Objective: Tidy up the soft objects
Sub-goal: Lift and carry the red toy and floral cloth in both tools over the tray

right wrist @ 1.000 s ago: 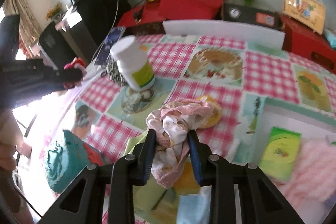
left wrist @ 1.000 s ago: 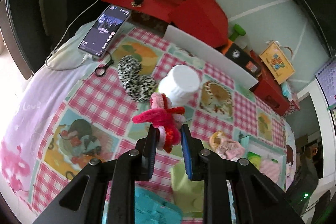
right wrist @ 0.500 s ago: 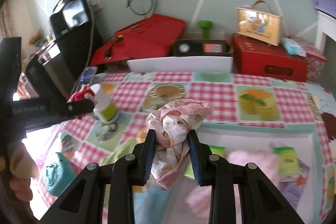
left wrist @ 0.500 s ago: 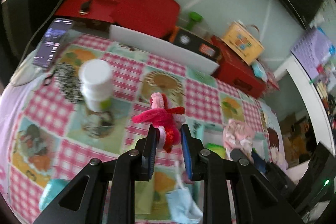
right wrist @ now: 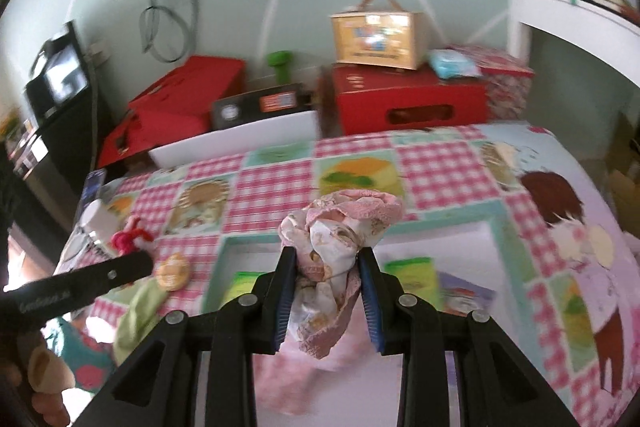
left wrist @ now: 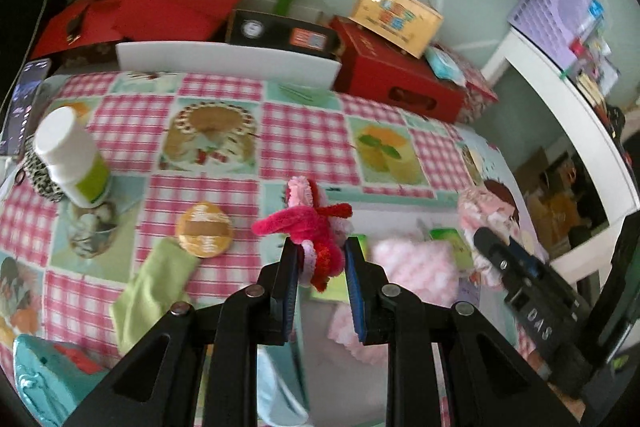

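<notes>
Carry step of the sorting, judging by the load in both claws. Left gripper (left wrist: 322, 261) clamped on a red and pink pipe-cleaner toy (left wrist: 310, 225), held in the air above the near-left corner of the white tray (right wrist: 494, 227). Right gripper (right wrist: 326, 293) clamped on a bundled pink cloth (right wrist: 340, 227), hanging over the tray's near half. Inside the tray: a pink spotted cloth (left wrist: 416, 265) and green packets (right wrist: 416, 273).

Next move, probably: lowering each load into the tray's bare middle, then opening the jaws.

Against 1.0 s ago: both views swung from the table's left side, past the white bottle (left wrist: 68, 157) and yellow disc (left wrist: 204, 229), across to the tray on the right; grips unchanged.
</notes>
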Tool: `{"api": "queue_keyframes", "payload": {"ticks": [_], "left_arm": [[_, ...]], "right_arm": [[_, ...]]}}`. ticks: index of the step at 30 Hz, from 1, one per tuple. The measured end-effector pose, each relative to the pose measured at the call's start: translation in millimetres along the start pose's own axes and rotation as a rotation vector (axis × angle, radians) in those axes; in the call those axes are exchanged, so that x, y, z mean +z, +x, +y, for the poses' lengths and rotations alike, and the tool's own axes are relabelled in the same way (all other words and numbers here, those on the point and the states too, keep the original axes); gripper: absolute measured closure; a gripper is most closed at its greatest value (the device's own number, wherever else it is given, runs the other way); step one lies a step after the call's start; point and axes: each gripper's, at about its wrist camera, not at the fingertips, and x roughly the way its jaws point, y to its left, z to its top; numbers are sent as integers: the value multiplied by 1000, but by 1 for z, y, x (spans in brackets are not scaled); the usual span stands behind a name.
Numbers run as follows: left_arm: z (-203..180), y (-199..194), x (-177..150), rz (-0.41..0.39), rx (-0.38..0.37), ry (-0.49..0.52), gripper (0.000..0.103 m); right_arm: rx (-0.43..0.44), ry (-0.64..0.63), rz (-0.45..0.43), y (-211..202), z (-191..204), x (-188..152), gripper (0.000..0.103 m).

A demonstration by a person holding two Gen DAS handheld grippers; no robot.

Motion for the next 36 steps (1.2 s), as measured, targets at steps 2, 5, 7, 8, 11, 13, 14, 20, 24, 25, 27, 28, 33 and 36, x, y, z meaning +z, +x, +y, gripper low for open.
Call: {"api": "queue_keyframes", "payload": {"ticks": [2,5,7,8,11,13,14,20,24,25,27,28,33,36], "left_arm": [[-11,6,-3,13,-17,26,80],[-28,16,-7,36,-35,66,80],[-37,21,-10,51,-45,86,80],[-41,24,-12,59,-50,94,80],[-52,32,-15,78,-58,117,80],[-55,37,-17,90,-58,125,80],[-57,39,-17,94,-60,129,80],[-64,46,-21,115,-55,147,80],[-64,51,-23,132,-48,145,80],[-64,52,-24,135,-47,145,80],[-64,54,-25,142,-46,146,80],[-64,56,-25,146,-46,146,80],[-64,63,-28,168,-35,149,80],[-64,66,-30,179,-31,151,80]], "right_arm": [[-25,18,2,-1,-14,-1,70],[-67,46,0,-4,-34,-2,70],[-88,67,-5,-9,-49,-3,70],[-98,78,-6,-10,-55,-3,70],[-122,100,-3,-11,-67,-5,70],[-133,111,-2,-12,-73,-7,70],[-137,113,-1,-12,-75,-7,70],[-139,115,4,-12,-78,-8,70],[-136,104,19,-8,-75,-9,70],[-136,106,22,-7,-76,-10,70],[-135,109,32,-4,-76,-12,70],[-135,109,38,-2,-76,-12,70],[-148,111,89,15,-79,-19,70],[-151,122,115,22,-82,-23,70]]}}
